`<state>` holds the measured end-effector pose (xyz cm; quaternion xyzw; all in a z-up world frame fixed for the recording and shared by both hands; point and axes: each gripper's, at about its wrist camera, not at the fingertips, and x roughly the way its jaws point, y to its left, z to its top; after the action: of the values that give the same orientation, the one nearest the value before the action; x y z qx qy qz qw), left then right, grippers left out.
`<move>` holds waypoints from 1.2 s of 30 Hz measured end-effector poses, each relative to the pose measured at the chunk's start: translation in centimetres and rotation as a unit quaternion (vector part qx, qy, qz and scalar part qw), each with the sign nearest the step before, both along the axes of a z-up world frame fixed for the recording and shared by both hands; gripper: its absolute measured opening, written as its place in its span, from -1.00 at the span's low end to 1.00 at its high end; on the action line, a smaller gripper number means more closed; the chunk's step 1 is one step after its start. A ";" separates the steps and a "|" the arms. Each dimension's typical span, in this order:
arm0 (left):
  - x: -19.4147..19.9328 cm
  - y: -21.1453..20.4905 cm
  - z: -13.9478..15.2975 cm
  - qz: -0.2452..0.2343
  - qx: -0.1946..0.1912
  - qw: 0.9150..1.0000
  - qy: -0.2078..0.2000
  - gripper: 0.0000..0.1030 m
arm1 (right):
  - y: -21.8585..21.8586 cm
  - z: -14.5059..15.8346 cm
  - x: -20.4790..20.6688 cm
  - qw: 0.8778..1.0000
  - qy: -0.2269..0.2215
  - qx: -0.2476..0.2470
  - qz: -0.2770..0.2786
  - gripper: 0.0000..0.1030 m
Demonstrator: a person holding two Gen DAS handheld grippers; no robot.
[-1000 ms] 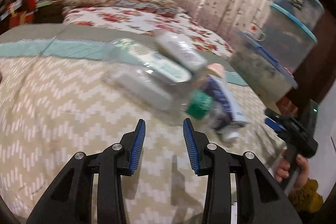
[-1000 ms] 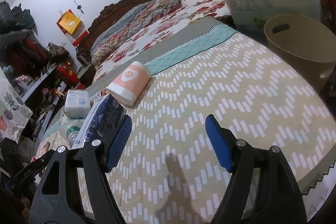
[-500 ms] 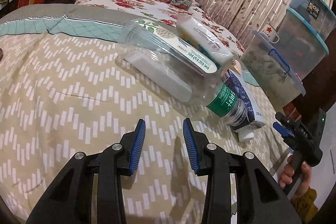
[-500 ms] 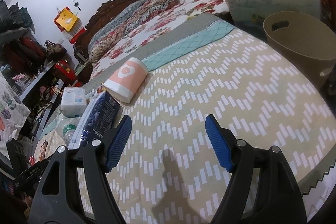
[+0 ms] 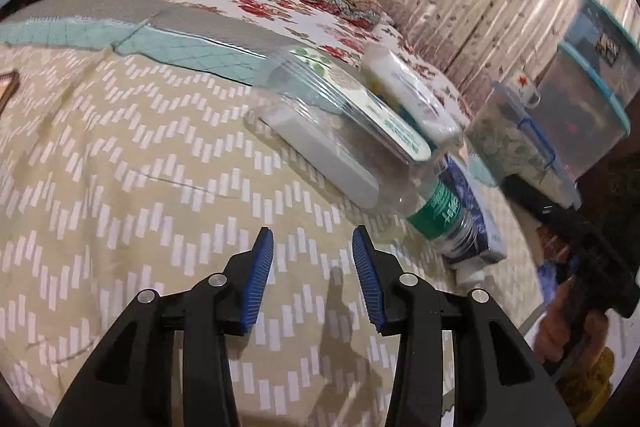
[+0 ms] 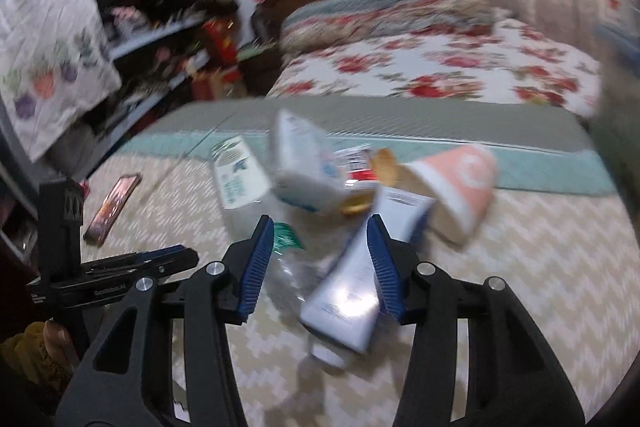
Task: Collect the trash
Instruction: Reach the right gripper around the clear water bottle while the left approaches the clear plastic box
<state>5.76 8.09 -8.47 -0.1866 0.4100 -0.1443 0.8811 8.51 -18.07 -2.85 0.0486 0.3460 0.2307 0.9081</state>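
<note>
The right gripper [image 6: 320, 263] is hanging open around a blue-and-white tube [image 6: 348, 303] in the trash heap on the bed [image 6: 520, 287] (left gripper [image 5: 313, 283] open, empty), so closing may be catching the bottle [image 6: 288, 267] alongside too.

We see a heap of trash on the bed [image 5: 120, 163] | bottle [image 5: 436, 207] lies in front, a carton [image 5: 472, 223] just right of it | tub [image 5: 344, 131] behind, a packet [image 5: 412, 103] on top | cup [image 6: 460, 187] at the heap's right | phone [image 6: 114, 203] well apart, left | storage boxes [image 5: 520, 147] beyond the bed's right edge
</note>
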 end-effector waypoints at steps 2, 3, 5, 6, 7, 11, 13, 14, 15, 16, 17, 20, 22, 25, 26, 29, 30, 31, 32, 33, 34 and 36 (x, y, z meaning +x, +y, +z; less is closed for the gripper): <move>0.0 0.4 0.0 0.009 -0.005 1.000 0.001 -0.24 | 1.4 -0.5 0.9 1.000 0.014 -0.013 0.012 0.00; -0.1 0.4 0.1 0.011 -0.006 1.000 0.001 -0.23 | 2.0 -0.9 1.3 1.000 0.021 -0.017 0.017 0.00; -0.1 0.5 0.1 0.014 -0.011 1.000 0.002 -0.22 | 3.0 -1.6 2.0 0.999 0.036 -0.019 0.022 0.00; -0.1 0.5 0.1 0.015 -0.012 1.000 0.002 -0.22 | 3.3 -2.1 2.2 0.998 0.045 -0.020 0.025 0.00; -0.1 0.5 0.1 0.015 -0.013 1.000 0.002 -0.20 | 3.6 -2.6 2.3 0.998 0.052 -0.019 0.028 -0.01; 0.0 0.8 0.2 0.021 -0.023 1.000 0.003 -0.19 | 4.9 -2.7 1.4 0.992 0.066 0.036 0.098 0.03; 0.1 1.0 0.1 0.022 -0.029 0.999 0.004 -0.19 | 4.6 -2.4 1.0 0.981 0.085 0.105 0.139 0.03; 0.1 1.1 0.0 0.022 -0.031 0.999 0.004 -0.19 | 4.3 -2.2 0.7 0.979 0.083 0.126 0.140 0.03; 0.1 1.1 0.0 0.022 -0.032 0.999 0.004 -0.18 | 4.1 -2.0 0.4 0.979 0.077 0.131 0.137 0.03; 0.0 1.0 0.1 0.021 -0.031 0.999 0.003 -0.14 | 3.7 -1.9 0.2 0.980 0.070 0.134 0.131 0.03; 0.0 1.0 0.1 0.021 -0.031 0.999 0.002 -0.11 | 3.6 -1.9 -0.1 0.981 0.066 0.134 0.126 0.03; 0.2 1.2 0.2 0.020 -0.028 0.999 -0.001 0.00 | 3.1 -2.0 -0.7 0.984 0.058 0.130 0.110 0.04; 0.1 1.2 0.3 0.019 -0.029 0.999 -0.002 0.03 | 2.6 -2.3 -1.3 0.985 0.058 0.131 0.101 0.04; 0.1 1.1 0.3 0.020 -0.030 0.999 -0.002 0.10 | 1.9 -2.7 -1.9 0.985 0.062 0.134 0.092 0.05; 0.1 1.0 0.4 0.020 -0.030 0.999 -0.002 0.10 | 1.8 -2.9 -2.1 0.985 0.063 0.135 0.089 0.05; 0.1 0.9 0.4 0.020 -0.027 0.999 -0.003 0.12 | 1.4 -3.7 -2.3 0.985 0.068 0.136 0.087 0.05; 0.1 0.8 0.5 0.019 -0.025 1.000 -0.003 0.13 | 1.4 -3.9 -2.4 0.985 0.069 0.135 0.087 0.05; 0.1 0.9 0.5 0.019 -0.024 1.000 -0.003 0.13 | 1.3 -4.0 -2.4 0.985 0.069 0.133 0.087 0.05; 0.1 0.9 0.6 0.018 -0.022 1.000 -0.004 0.14 | 1.4 -4.3 -2.5 0.986 0.068 0.128 0.085 0.05; 0.1 0.8 0.6 0.018 -0.020 1.000 -0.004 0.14 | 1.4 -4.5 -2.5 0.986 0.068 0.124 0.084 0.06; 0.2 0.7 0.6 0.018 -0.019 1.000 -0.004 0.15 | 1.4 -4.6 -2.6 0.987 0.067 0.123 0.083 0.06; 0.2 0.5 0.7 0.017 -0.017 1.000 -0.005 0.17 | 1.4 -5.1 -2.4 0.988 0.070 0.118 0.077 0.04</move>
<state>5.94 8.64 -7.81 -0.2079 0.4000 -0.1376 0.8819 6.12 -16.67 -7.92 0.1444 0.3820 0.3351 0.8491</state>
